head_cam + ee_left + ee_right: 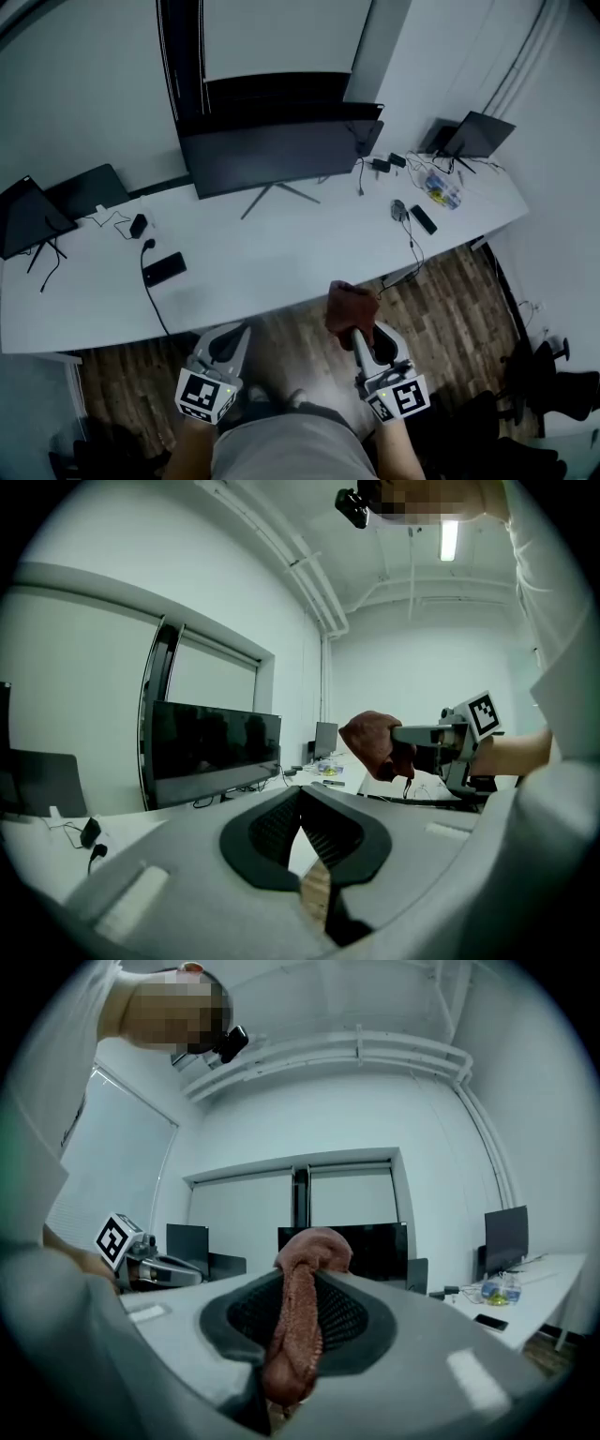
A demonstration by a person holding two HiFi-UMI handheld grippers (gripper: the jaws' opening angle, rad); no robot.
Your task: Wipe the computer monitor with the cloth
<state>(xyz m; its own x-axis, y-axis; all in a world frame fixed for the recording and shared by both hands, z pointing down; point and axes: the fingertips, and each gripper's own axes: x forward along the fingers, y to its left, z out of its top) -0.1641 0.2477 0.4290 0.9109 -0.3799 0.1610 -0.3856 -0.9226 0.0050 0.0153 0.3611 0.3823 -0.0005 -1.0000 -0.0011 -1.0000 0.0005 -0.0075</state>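
Note:
The wide dark monitor [281,155] stands on a thin-legged stand at the back middle of the white desk [281,272]. It also shows ahead in the left gripper view, monitor [211,747], and the right gripper view, monitor [375,1246]. My right gripper [357,335] is shut on a bunched reddish-brown cloth [349,305], held over the floor short of the desk's front edge. The cloth [298,1335] fills the jaws of that gripper [298,1279]. My left gripper [244,328] hangs beside it, jaws together and holding nothing, tips meeting in its own view [300,792].
A black phone [164,268] with a cable lies on the desk's left part. Two smaller screens [56,206] stand at far left, another screen [476,136] at far right. A mouse [398,208], a remote [423,218] and a bottle [441,192] lie right. Office chair [553,375] stands on the floor.

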